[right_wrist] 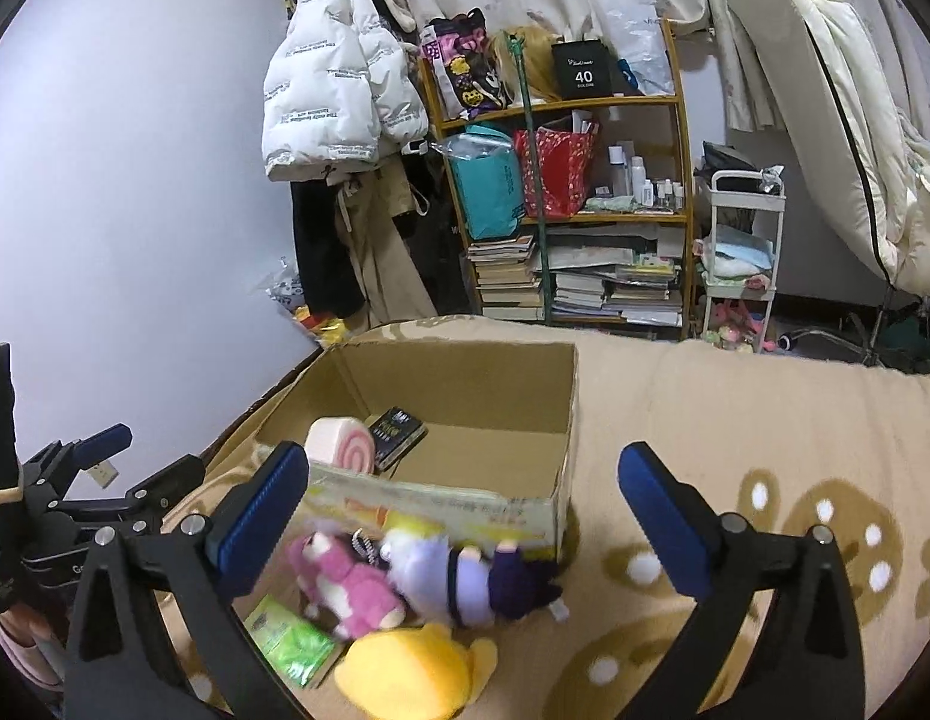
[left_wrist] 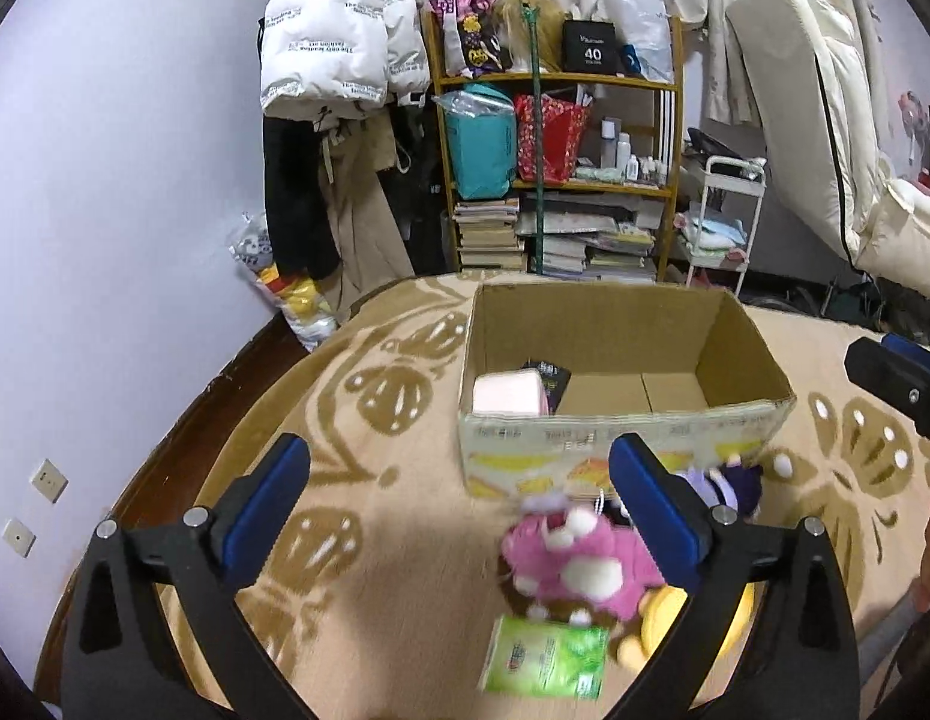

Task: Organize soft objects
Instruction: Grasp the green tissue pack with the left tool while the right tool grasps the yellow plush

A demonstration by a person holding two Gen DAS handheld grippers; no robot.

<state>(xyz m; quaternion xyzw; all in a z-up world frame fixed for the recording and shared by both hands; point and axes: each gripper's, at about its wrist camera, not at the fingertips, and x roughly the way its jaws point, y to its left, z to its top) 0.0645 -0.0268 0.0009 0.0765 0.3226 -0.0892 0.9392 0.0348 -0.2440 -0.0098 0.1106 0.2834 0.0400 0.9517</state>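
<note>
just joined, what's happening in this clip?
A person with a gripper in each hand is sorting soft things into a cardboard box on a patterned blanket. The left gripper and right gripper are both open and empty. A pink roll-shaped plush and a dark book already lie in the box. A pink plush, a purple-and-white doll, a yellow plush and a green packet lie in front of it.

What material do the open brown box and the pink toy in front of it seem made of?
Open brown box: corrugated cardboard, matte, judging by creased flaps and a raw edge. Pink toy: plush fabric, fuzzy surface with white patches, probably stuffed.
</note>
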